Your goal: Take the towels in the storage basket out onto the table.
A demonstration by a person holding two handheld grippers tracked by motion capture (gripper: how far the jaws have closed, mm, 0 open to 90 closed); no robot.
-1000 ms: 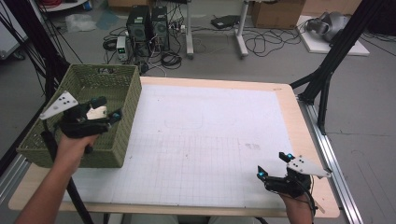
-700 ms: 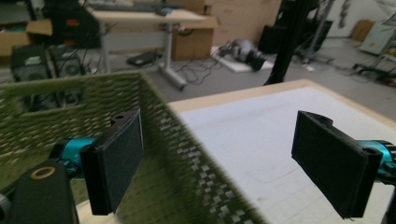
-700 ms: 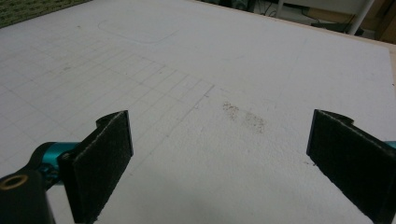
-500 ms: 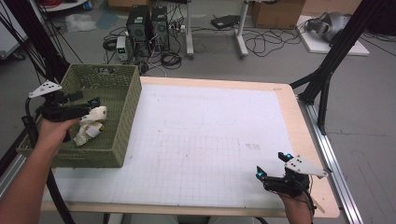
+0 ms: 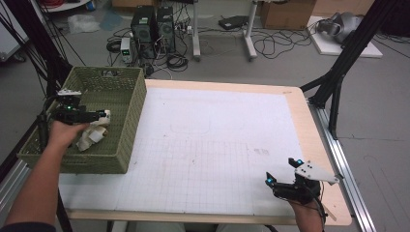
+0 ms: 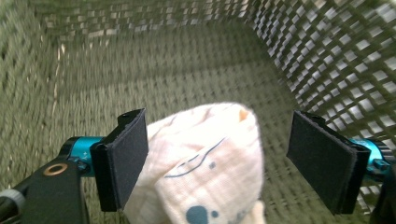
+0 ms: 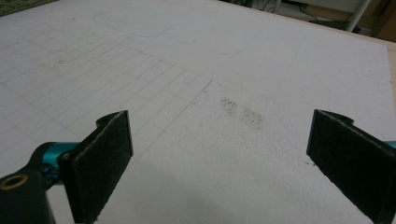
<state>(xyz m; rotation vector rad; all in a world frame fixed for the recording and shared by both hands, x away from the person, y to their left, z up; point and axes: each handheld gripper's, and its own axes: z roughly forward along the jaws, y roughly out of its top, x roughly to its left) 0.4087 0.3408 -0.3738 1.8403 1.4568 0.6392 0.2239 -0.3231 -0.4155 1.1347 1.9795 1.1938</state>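
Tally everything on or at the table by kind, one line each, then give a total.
Green woven basket: 1
Pale printed cloth in the basket: 1
Handheld grippers: 2, the left gripper open around the cloth, the right gripper open over the white mat
White gridded mat: 1
Total: 5

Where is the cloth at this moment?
The cloth lies inside the green basket at the table's left in the high view, between the open left tongs.
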